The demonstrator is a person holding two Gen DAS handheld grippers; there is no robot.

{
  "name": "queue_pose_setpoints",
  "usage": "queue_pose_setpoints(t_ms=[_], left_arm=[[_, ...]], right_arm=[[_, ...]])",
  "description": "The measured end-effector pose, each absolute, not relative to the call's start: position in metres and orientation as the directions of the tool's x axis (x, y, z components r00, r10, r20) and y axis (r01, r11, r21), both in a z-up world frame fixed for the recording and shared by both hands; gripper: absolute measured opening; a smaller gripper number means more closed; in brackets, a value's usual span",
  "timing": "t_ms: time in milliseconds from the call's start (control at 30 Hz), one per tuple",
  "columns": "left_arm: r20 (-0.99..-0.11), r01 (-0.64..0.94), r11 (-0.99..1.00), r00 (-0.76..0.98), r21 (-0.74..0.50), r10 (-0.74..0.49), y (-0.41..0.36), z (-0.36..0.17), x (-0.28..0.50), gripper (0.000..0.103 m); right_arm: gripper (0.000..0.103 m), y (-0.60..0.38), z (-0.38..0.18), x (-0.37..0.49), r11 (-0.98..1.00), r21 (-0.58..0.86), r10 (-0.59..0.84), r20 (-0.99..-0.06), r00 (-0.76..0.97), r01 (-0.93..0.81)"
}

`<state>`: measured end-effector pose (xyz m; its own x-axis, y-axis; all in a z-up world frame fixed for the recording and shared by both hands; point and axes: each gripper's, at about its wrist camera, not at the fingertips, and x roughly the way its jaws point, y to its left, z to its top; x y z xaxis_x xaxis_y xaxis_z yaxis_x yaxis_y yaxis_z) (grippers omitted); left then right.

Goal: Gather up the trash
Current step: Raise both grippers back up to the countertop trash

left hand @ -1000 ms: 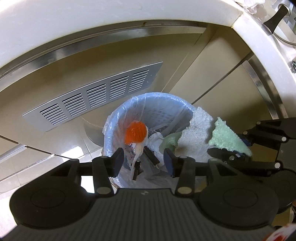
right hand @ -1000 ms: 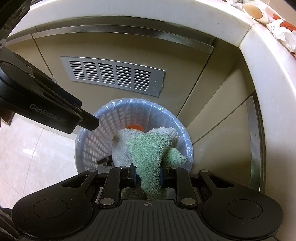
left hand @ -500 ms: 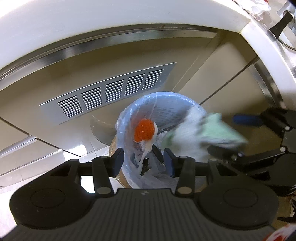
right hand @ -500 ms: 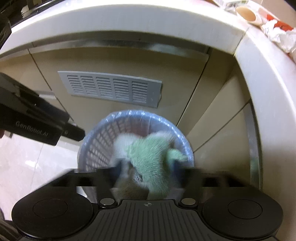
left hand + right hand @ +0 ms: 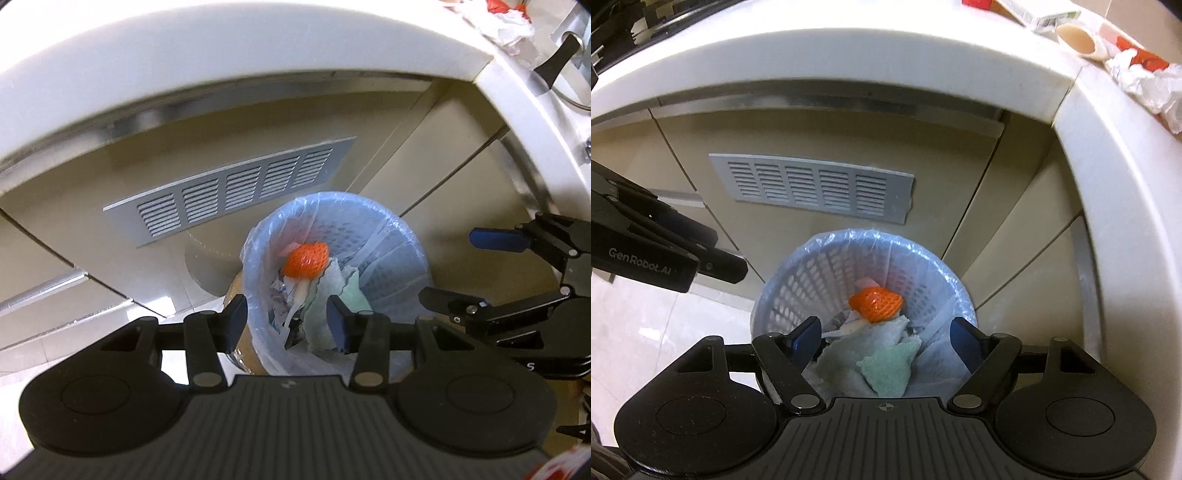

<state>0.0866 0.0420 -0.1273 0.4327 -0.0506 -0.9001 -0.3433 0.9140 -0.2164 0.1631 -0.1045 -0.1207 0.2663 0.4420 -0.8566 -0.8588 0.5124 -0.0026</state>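
A pale blue lattice trash basket (image 5: 798, 280) lined with a clear bag stands on the floor against the cabinet; it also shows in the left wrist view (image 5: 399, 236). Inside lie a green and white cloth (image 5: 882, 365), an orange foam net (image 5: 875, 303) and paper scraps. The cloth (image 5: 352, 293) and net (image 5: 306, 258) show in the left wrist view too. My right gripper (image 5: 886, 334) is open and empty above the basket. My left gripper (image 5: 286, 321) is open and empty above the basket's near rim. The right gripper's fingers (image 5: 495, 238) show at the right of the left wrist view.
A white counter (image 5: 849, 55) curves over beige cabinet doors with a grey vent grille (image 5: 812, 188). Crumpled wrappers (image 5: 1141, 79), a paper cup (image 5: 1078, 40) and a carton lie on the counter's right part. Pale floor tiles (image 5: 646, 332) lie left of the basket.
My right gripper opened and let go of the green and white cloth, which dropped into the basket. Both grippers have risen and pulled back a little.
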Motion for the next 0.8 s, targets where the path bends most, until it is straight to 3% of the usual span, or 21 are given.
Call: queue_pose_setpoints(t_ms=[233, 500, 800], left_arm=[[-0.857, -0.291, 0.928, 0.513, -0.233, -0.054, 0.034, -0.093, 0.087, 0.046], [-0.791, -0.242, 0.936, 0.610, -0.256, -0.058, 0.027, -0.042, 0.086, 0.046], [-0.712, -0.206, 0.951, 0.702, -0.232, -0.022, 0.021, 0.006, 0.116, 0.047]], right_arm=[[0.077, -0.117, -0.077, 0.161, 0.523, 0.002, 0.528, -0.786, 0.322, -0.852], [0.077, -0.143, -0.017, 0.157, 0.562, 0.030, 0.643, -0.644, 0.414, -0.826], [0.077, -0.172, 0.025, 0.191, 0.686, 0.011, 0.610, -0.553, 0.567, -0.727]])
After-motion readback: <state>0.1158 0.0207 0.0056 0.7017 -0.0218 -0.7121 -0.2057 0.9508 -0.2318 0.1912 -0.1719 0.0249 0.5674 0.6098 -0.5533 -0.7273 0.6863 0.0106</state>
